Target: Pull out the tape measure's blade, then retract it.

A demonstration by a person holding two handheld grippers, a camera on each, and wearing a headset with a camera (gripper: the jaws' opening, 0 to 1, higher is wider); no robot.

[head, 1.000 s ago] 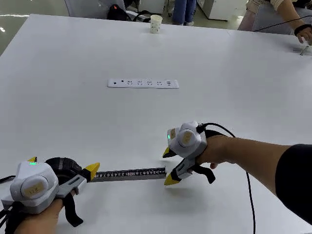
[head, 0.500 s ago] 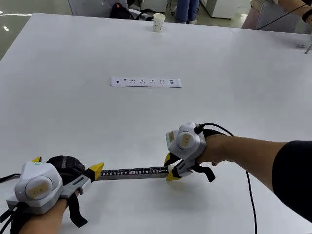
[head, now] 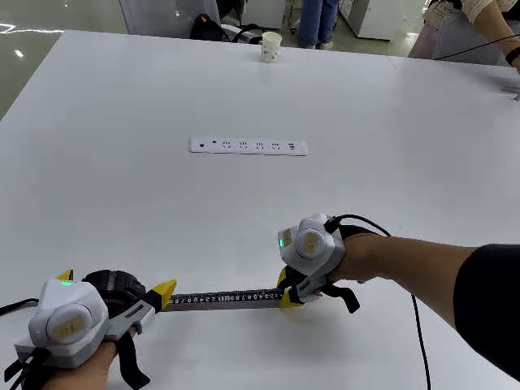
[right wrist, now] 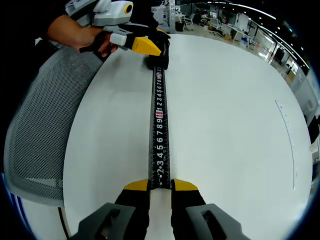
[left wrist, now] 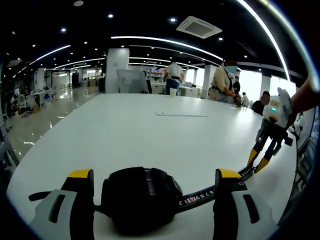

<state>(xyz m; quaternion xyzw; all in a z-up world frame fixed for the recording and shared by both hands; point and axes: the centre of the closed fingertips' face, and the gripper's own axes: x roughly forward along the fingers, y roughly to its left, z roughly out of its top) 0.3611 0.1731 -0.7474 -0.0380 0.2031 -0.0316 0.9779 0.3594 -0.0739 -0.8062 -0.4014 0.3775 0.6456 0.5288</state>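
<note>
The black tape measure (left wrist: 141,197) sat on the white table (head: 366,146), clasped between the wide-set jaws of the left gripper (head: 115,283). Its blade (right wrist: 159,125) lay drawn out flat to the right gripper (right wrist: 160,186), whose nearly closed jaws pinched its end. A power strip (head: 249,146) lay well beyond.
</note>
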